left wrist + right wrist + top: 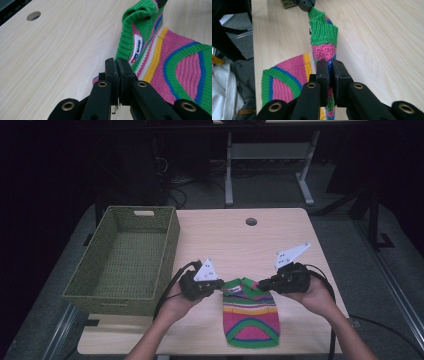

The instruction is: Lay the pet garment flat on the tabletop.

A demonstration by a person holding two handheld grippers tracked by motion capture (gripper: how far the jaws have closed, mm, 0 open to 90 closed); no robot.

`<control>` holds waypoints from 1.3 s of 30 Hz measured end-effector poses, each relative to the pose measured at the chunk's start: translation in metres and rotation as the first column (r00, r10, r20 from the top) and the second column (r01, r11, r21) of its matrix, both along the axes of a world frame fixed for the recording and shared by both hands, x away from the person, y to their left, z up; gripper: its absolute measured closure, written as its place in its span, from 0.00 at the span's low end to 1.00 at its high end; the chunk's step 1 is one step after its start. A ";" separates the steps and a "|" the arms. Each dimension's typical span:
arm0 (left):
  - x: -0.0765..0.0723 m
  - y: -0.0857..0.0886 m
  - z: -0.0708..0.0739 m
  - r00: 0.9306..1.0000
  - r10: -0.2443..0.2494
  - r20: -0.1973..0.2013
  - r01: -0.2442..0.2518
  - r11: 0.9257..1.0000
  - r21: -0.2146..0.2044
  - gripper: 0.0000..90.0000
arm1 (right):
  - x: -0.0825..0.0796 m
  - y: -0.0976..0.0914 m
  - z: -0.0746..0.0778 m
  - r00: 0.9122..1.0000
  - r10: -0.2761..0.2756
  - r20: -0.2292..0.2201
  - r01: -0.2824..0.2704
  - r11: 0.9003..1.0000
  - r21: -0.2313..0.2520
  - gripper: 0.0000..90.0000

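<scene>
A small knitted sweater (249,316) in pink, green, yellow and blue stripes lies on the wooden table (240,240) near its front edge. My left gripper (221,283) is shut on the left shoulder by the green collar (127,40), lifting it off the wood. My right gripper (259,284) is shut on the right shoulder (324,50). The cloth between them hangs taut, and the lower hem (252,341) rests on the table. A white label (137,47) shows inside the collar.
A green woven basket (125,262) stands empty at the table's left side. A round cable hole (251,221) sits near the far edge. Dark floor and table legs lie beyond. A person's grey clothing (234,82) is at the near edge.
</scene>
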State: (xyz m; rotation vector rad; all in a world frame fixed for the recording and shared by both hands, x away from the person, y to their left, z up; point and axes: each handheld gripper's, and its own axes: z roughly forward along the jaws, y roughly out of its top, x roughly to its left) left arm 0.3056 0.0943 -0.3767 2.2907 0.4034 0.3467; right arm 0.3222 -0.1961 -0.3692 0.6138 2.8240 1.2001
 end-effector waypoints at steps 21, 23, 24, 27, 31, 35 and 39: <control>0.031 -0.016 -0.009 0.997 0.063 -0.055 -0.063 0.998 0.005 0.98 | 0.025 -0.001 -0.007 0.997 -0.076 -0.023 0.076 0.996 -0.038 0.93; 0.033 -0.016 -0.010 0.996 0.068 -0.059 -0.068 0.998 0.007 0.98 | 0.027 -0.002 -0.008 0.997 -0.078 -0.020 0.077 0.996 -0.040 0.93; 0.034 -0.017 -0.010 0.996 0.066 -0.060 -0.066 0.998 0.010 0.98 | 0.027 -0.002 -0.009 0.996 -0.086 -0.025 0.085 0.996 -0.040 0.93; 0.037 -0.019 -0.011 0.995 0.072 -0.065 -0.071 0.997 0.012 0.98 | 0.030 -0.003 -0.011 0.995 -0.096 -0.025 0.095 0.994 -0.045 0.93; 0.039 -0.021 -0.010 0.995 0.073 -0.063 -0.072 0.997 0.016 0.98 | 0.032 -0.005 -0.012 0.994 -0.105 -0.027 0.104 0.994 -0.041 0.93; 0.044 -0.024 -0.010 0.994 0.080 -0.068 -0.079 0.997 0.018 0.98 | 0.035 -0.007 -0.013 0.993 -0.118 -0.027 0.117 0.992 -0.040 0.93; 0.050 -0.027 -0.012 0.994 0.086 -0.074 -0.084 0.996 0.021 0.98 | 0.038 -0.008 -0.015 0.991 -0.132 -0.029 0.131 0.990 -0.046 0.93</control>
